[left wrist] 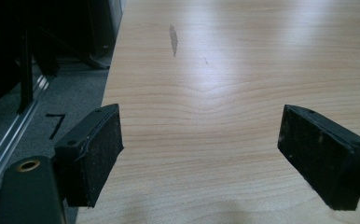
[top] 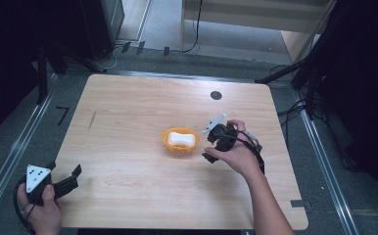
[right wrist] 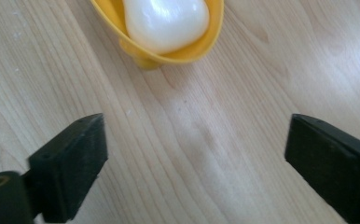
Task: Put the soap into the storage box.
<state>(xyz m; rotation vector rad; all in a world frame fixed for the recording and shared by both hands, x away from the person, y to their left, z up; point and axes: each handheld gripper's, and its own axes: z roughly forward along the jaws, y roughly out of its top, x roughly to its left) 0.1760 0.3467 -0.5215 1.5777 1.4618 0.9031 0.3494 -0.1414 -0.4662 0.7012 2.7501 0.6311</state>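
A yellow bowl [top: 166, 141] stands near the middle of the wooden table [top: 128, 107] and holds a white rounded bar, perhaps soap [top: 182, 138]. In the right gripper view the bowl [right wrist: 194, 49] and the white bar [right wrist: 166, 18] sit at the top, ahead of the jaws. My right gripper [top: 209, 144] is just right of the bowl, open, nothing between its jaws [right wrist: 194, 168]. My left gripper [top: 69, 178] rests at the table's near left corner, open and empty [left wrist: 201, 154], pointing across bare wood.
A small dark round disc [top: 216, 95] lies near the table's far edge. A dark scuff mark [left wrist: 173, 38] marks the wood on the left side. Metal rails and grey floor run along both sides of the table; black stands and cables lie beyond.
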